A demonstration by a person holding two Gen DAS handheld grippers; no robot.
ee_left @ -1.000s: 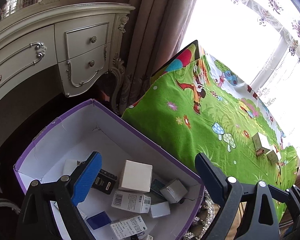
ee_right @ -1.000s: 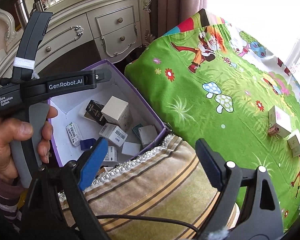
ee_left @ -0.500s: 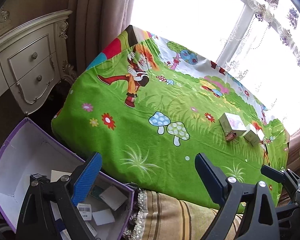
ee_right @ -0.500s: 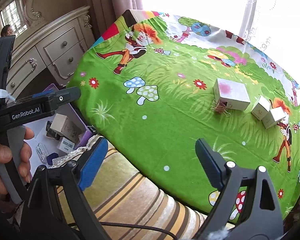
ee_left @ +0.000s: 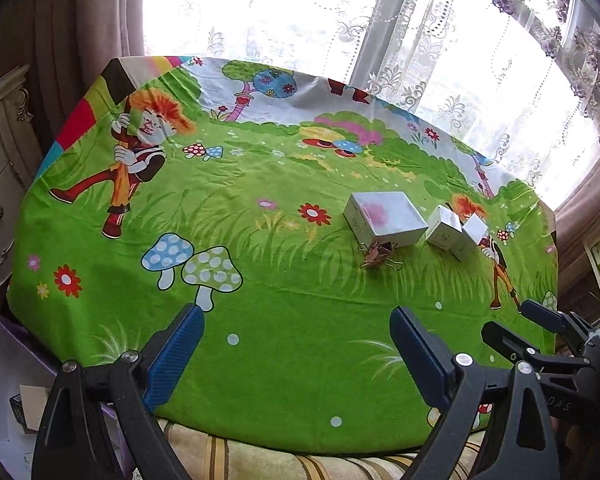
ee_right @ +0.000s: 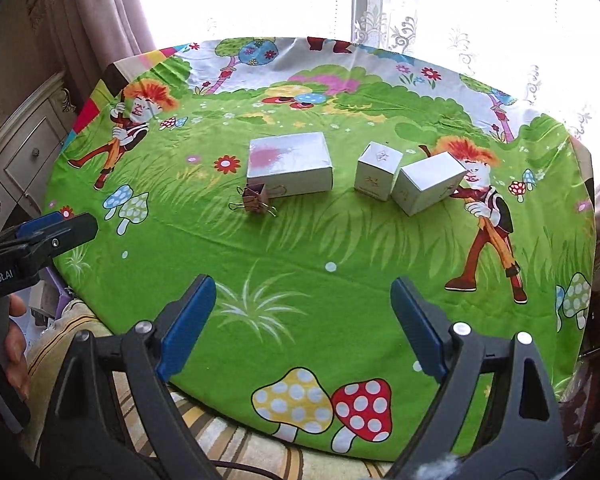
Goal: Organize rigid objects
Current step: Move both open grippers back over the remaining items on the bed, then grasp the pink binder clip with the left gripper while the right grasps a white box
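On the green cartoon tablecloth [ee_right: 300,248] lie a large white box with a pink smudge [ee_right: 289,162], two small white boxes [ee_right: 378,171] [ee_right: 427,188] and a brown binder clip [ee_right: 256,199]. The left wrist view shows the same large box [ee_left: 384,218], small boxes [ee_left: 444,229] [ee_left: 471,236] and clip [ee_left: 378,256]. My right gripper [ee_right: 303,322] hangs open over the near edge of the cloth, nothing between its blue pads. My left gripper [ee_left: 296,356] is open and empty too, well short of the boxes. The other gripper's tip [ee_right: 56,236] shows at the left edge.
A purple-rimmed white bin [ee_left: 4,384] with small boxes sits low at the left, beside the table. A striped cushion [ee_right: 228,436] lies under the near edge. A cream dresser [ee_right: 16,152] stands at left; curtains and a bright window [ee_left: 300,12] are behind.
Both grippers swung right, away from the purple bin and dresser, and now face the table with the boxes ahead. Their jaws stayed wide apart and empty.
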